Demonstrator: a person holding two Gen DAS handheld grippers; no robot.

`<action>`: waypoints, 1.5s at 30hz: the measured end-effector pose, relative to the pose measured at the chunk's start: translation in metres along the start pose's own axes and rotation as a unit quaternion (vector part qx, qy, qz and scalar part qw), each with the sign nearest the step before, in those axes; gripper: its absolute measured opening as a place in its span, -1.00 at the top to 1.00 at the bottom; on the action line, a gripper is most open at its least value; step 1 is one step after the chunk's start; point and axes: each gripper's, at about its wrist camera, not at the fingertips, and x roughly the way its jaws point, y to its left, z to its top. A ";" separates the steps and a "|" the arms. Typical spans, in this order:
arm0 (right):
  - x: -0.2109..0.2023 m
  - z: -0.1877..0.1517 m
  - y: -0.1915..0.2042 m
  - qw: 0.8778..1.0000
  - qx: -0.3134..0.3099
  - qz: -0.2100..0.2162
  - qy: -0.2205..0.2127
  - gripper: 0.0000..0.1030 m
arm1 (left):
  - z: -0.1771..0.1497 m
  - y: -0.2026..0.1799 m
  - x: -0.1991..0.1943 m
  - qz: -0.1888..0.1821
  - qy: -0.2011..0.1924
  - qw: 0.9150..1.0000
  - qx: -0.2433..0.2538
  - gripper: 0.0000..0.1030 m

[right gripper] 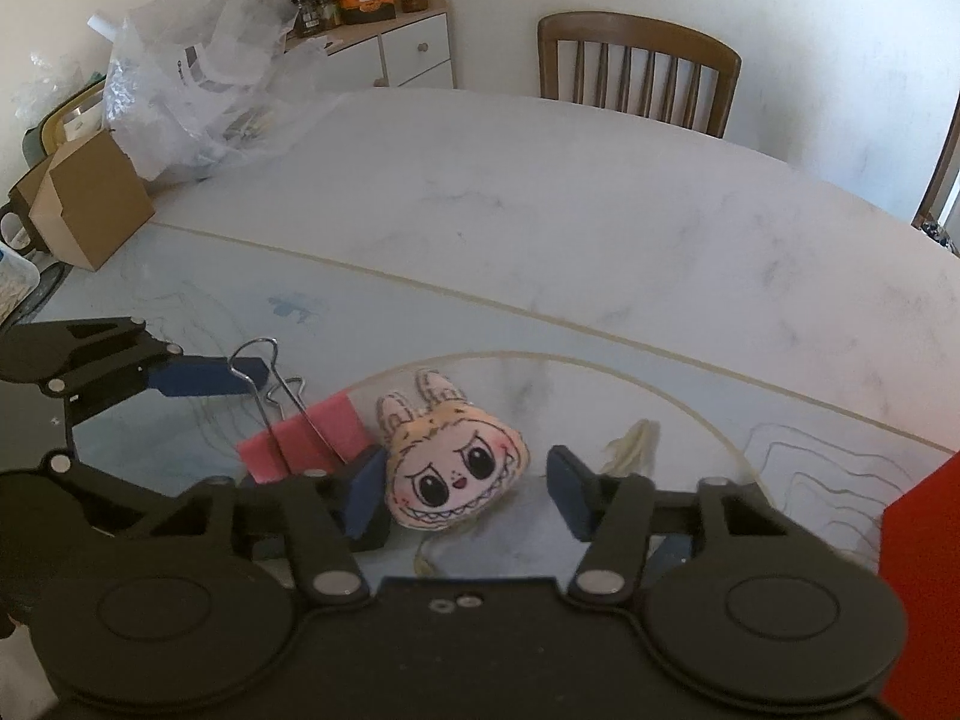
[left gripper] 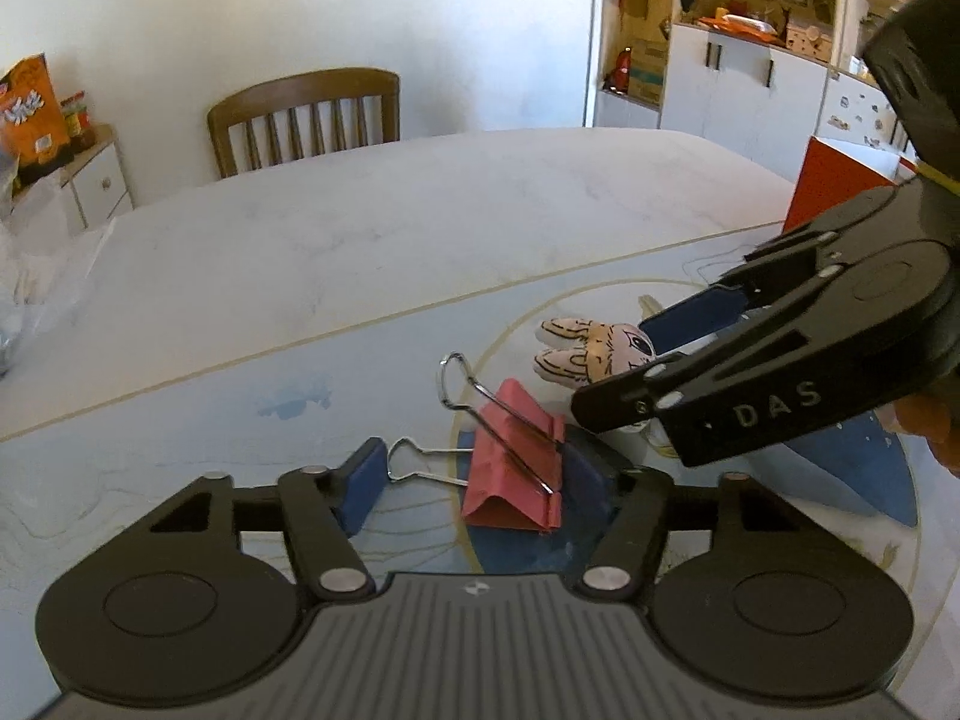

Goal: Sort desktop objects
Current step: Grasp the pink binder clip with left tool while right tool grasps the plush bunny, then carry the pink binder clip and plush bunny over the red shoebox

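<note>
A pink clip (left gripper: 516,462) is seen lying on the mat (left gripper: 180,420), with its two wire handles sticking up and out. It sits between the blue pads of the left gripper (left gripper: 474,486), which is held wide open around it; the right pad is just beside the clip, but whether it touches cannot be told. Just beside the clip a small plush face (right gripper: 453,468) with bunny ears is found, lying flat on the mat inside a pale ring that is drawn there. The right gripper (right gripper: 468,492) is spread wide around the plush and nothing is squeezed by it. The plush is near the left pad and apart from the right pad. A thin pale scrap (right gripper: 630,444) is seen near the right pad. A red box (right gripper: 924,570) is placed at the right edge of the mat. The mat is laid on a white table (right gripper: 600,192). A cardboard box (right gripper: 90,216) and a plastic bag (right gripper: 198,78) are seen at the far left of the table, and a wooden chair (right gripper: 636,66) is set behind it.
</note>
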 end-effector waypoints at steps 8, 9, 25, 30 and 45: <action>0.001 0.001 -0.011 1.000 0.021 -0.006 -0.003 0.02 | 0.001 -0.007 0.000 -0.001 -0.005 1.000 0.019 0.07; 0.001 0.000 -0.012 1.000 0.024 -0.006 -0.004 0.02 | 0.001 -0.008 0.000 -0.003 -0.005 1.000 0.021 0.14; -0.015 -0.007 -0.015 0.998 0.052 -0.030 -0.015 0.06 | 0.005 -0.006 0.000 -0.021 0.008 1.000 -0.002 0.37; -0.028 -0.016 -0.014 0.997 0.063 -0.035 -0.015 0.06 | 0.007 -0.005 -0.007 -0.025 0.017 0.999 -0.023 0.37; -0.084 -0.050 -0.012 0.994 0.089 -0.057 -0.029 0.06 | 0.012 -0.027 -0.034 -0.037 0.011 0.999 -0.016 0.44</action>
